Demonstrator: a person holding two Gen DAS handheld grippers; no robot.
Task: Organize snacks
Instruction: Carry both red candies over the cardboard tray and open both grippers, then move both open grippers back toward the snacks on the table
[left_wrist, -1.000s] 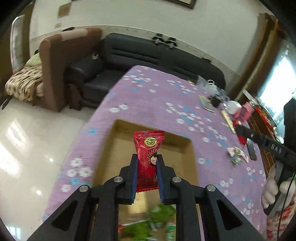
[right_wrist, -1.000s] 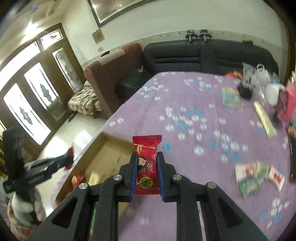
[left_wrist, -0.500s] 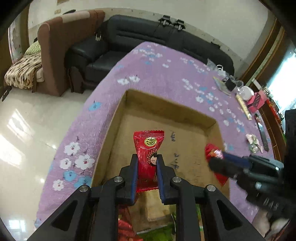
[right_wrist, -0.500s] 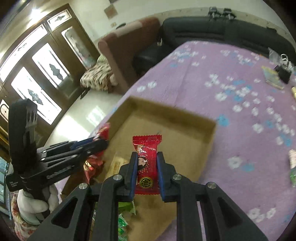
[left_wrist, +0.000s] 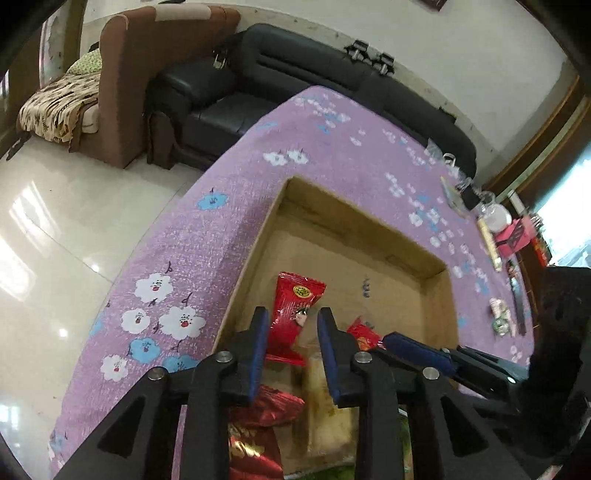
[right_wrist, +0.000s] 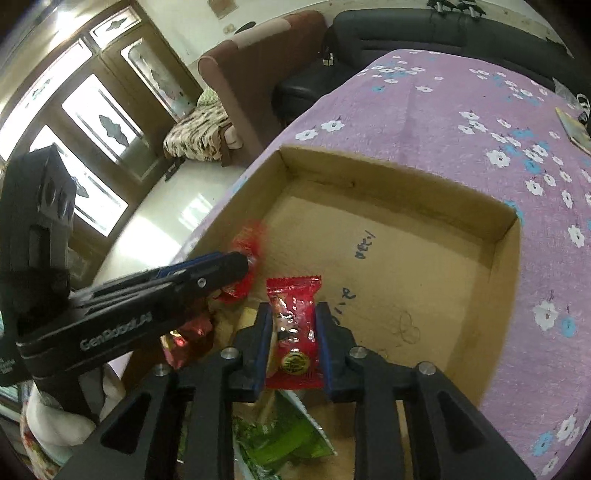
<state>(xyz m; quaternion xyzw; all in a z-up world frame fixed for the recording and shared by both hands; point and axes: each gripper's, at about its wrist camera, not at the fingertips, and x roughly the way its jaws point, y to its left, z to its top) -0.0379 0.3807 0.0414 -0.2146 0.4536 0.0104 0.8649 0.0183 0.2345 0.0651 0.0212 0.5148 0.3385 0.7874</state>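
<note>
Letting go over the cardboard box (right_wrist: 399, 184), my left gripper (left_wrist: 291, 332) and right gripper (right_wrist: 293, 328) are both opening; a second ago each pinched its red candy packet (left_wrist: 295, 306), now tilting loose, so both packets (right_wrist: 293, 328) should drop inside.

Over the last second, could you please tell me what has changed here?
Both grippers came down over the cardboard box. The left gripper is opening, its red candy tilting free; the right gripper is opening around its red candy. The green packets stayed put.
</note>
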